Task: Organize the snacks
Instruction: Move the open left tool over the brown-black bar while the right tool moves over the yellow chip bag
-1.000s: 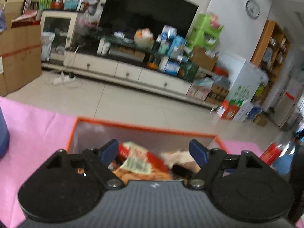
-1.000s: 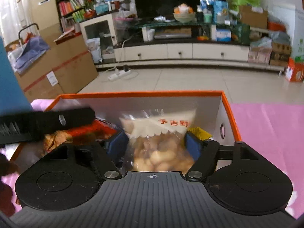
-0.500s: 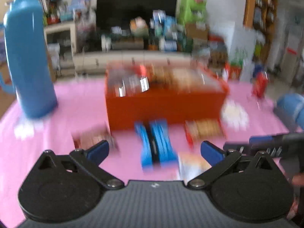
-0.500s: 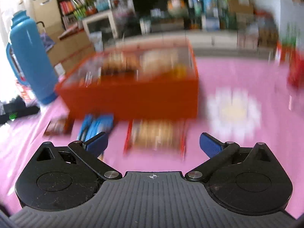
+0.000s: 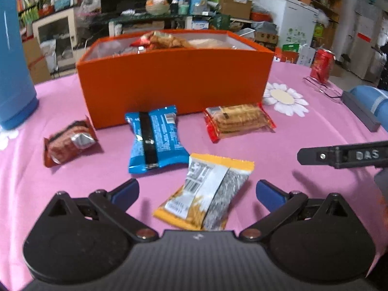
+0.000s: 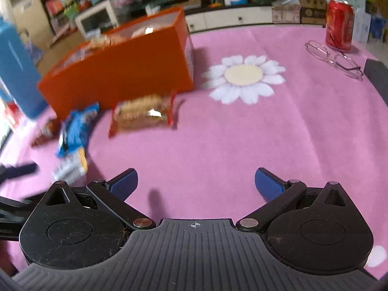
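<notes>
Grippers both empty, jaws spread wide. Left gripper [image 5: 197,190] has closed back a touch after opening; nothing pinched. Right gripper [image 6: 196,180] just opened too, with only bare pink tablecloth [image 6: 242,145] between its fingers.

Step in hand, by my read: pick the next loose snack for the orange box [image 5: 174,80]. Nearest candidate is the yellow-and-silver packet [image 5: 208,191], flat on the cloth, lying between the left fingers but untouched, skewed to the jaw line. Best to square the wrist to its short sides, come down until the pads straddle the pouch, then close slowly; film is slick and the contents shift, so grab the body, not the crimped edge.

Further out: blue packet [image 5: 155,137] seam-up, brown wrapper [image 5: 68,143] off to its left, red-edged biscuit pack [image 5: 238,120] to its right, just in front of the box wall. Right gripper has nothing in reach; the biscuit pack sits well ahead and left of its fingers.

Box already holds several packs. Red can [image 6: 339,29] and glasses [image 6: 334,58] at the far edge, clear of the work.
</notes>
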The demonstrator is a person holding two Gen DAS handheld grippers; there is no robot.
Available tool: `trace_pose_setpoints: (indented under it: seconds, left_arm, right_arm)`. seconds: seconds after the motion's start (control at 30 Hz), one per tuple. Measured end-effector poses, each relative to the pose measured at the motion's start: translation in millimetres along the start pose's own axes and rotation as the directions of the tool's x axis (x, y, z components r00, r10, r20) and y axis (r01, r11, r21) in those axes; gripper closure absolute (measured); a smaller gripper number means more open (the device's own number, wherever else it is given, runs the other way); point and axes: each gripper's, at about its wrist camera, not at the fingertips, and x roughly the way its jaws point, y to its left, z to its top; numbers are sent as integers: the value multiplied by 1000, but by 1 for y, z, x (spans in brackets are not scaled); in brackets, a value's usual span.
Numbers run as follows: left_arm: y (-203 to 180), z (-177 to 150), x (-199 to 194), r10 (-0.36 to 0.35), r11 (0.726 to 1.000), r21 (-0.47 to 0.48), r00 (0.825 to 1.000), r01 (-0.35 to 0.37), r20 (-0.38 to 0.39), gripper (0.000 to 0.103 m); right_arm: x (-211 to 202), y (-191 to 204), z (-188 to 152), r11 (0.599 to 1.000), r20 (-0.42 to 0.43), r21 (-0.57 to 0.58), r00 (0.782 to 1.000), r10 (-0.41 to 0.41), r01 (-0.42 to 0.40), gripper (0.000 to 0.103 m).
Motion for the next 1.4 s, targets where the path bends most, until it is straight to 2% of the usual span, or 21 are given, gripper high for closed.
trace_pose_setpoints:
  seconds: [0.03,0.07,0.17,0.27,0.47,0.5,0.53,0.57,0.67,0.77,0.83,0.93,1.0,1.07,1.13,1.2,1.23,1.3,1.4]
  left_arm:
    - [-2,1,4,-8,1000,-6,1000,8,-9,21]
    - [-1,1,6,-38,999,-17,999,38,-29,31]
    - [-5,-3,3,-111,993,-41,993,110,-36,42]
    - [-17,-7,-2,-190,980,-72,980,185,-56,42]
    - [-59,-14,-4,-269,963,-40,961,267,-65,42]
    - [-65,-15,-5,-270,963,-17,960,269,-69,39]
    - [-70,-16,-7,-261,965,11,962,263,-81,26]
    - [-70,-15,-11,-245,968,36,966,249,-85,20]
    - [-49,-7,-33,-161,984,81,987,160,-4,15]
    - [-7,10,-42,4,995,96,998,-11,69,10]
    - [22,22,-34,124,988,87,990,-130,72,10]
    - [69,39,-20,267,960,64,959,-273,92,10]
    - [88,47,-7,292,946,119,952,-301,90,10]
    - [103,51,7,250,942,213,966,-258,65,10]
    - [113,53,16,178,933,310,983,-181,37,10]
    - [124,54,19,72,918,390,997,-65,-3,10]
    - [130,56,22,20,911,412,999,-4,-33,10]
    - [141,61,28,-31,897,438,997,61,-75,10]
    - [151,65,43,-104,893,418,980,166,-168,10]
  right_arm:
    - [1,0,2,1000,-4,7,1000,11,-11,12]
    - [3,0,3,1000,-4,12,1000,17,-16,12]
    - [5,1,5,1000,0,17,1000,22,-22,12]
    - [2,-6,9,998,14,56,999,31,-32,12]
    - [-7,-31,11,980,44,190,997,58,-66,12]
    - [-7,-34,10,977,42,205,998,57,-64,12]
    - [-7,-37,9,974,39,217,998,55,-62,12]
    - [-7,-40,9,971,36,229,998,54,-61,12]
    - [-10,-47,7,963,45,258,997,67,-77,12]
    - [-11,-51,6,959,46,273,997,65,-75,12]
    - [-9,-50,7,958,43,277,997,68,-77,12]
    - [-7,-45,8,962,36,260,997,74,-80,12]
    - [-5,-40,9,968,31,240,997,73,-78,12]
    - [-4,-38,9,971,27,226,997,67,-71,12]
    - [-3,-37,10,973,28,222,998,62,-67,12]
    - [-2,-37,10,974,29,218,998,58,-63,12]
    - [-2,-36,10,975,29,213,998,53,-58,12]
    - [0,-33,11,980,26,193,999,39,-44,12]
    - [4,-25,13,989,17,150,1000,14,-16,12]
